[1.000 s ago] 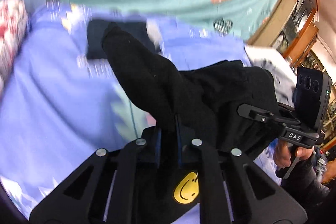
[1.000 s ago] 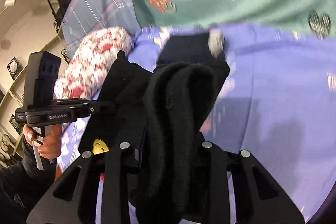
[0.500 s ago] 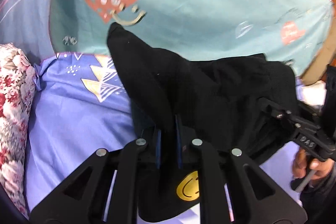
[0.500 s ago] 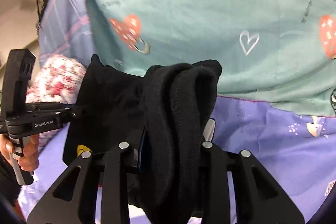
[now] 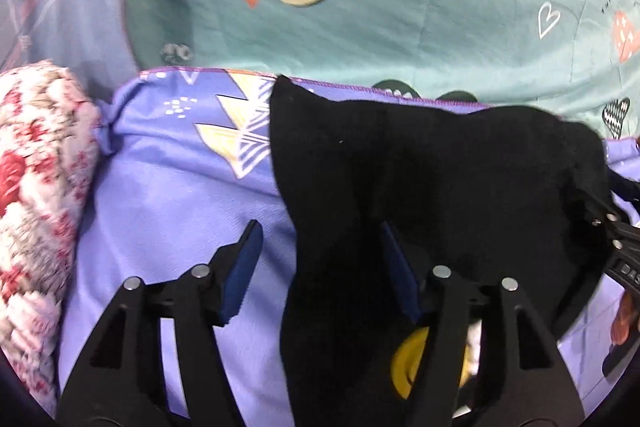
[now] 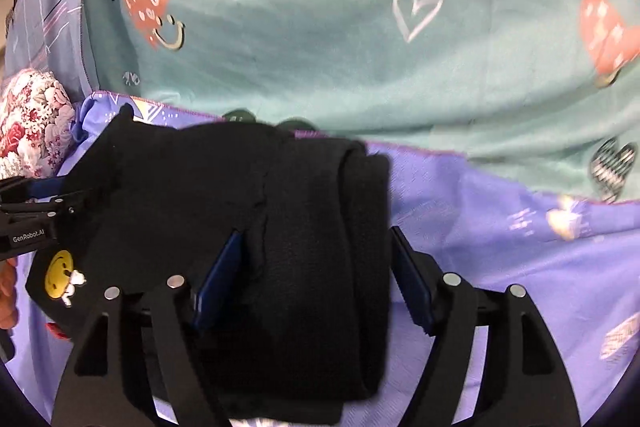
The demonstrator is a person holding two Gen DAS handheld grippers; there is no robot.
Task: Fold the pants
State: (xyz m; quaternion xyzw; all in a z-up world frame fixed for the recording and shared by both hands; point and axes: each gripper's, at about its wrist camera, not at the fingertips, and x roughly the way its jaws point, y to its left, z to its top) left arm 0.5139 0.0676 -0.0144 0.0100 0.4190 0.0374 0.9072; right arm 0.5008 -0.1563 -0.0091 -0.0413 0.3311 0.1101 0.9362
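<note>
On the bed sheet [image 5: 168,187]: both hand-held grippers releasing folded black pants [image 6: 280,211].
Left hand-held gripper [image 5: 316,267] and right hand-held gripper [image 6: 316,279] jaws are opening around the cloth; snagged fabric on withdrawal could undo the fold.

Left wrist view: fisheye camera behind the left gripper [image 5: 318,259], looking forward and steeply down along its fingers, close over the black pants [image 5: 440,179] on the purple sheet [image 5: 168,187]. Right wrist view: the same mounting on the right gripper [image 6: 314,267], equally close and angled downward. Both views share the pants, the purple sheet, the teal heart-print cover [image 5: 400,7] beyond and the floral pillow [image 5: 36,163] at left; each view's edge shows the opposite gripper.
</note>
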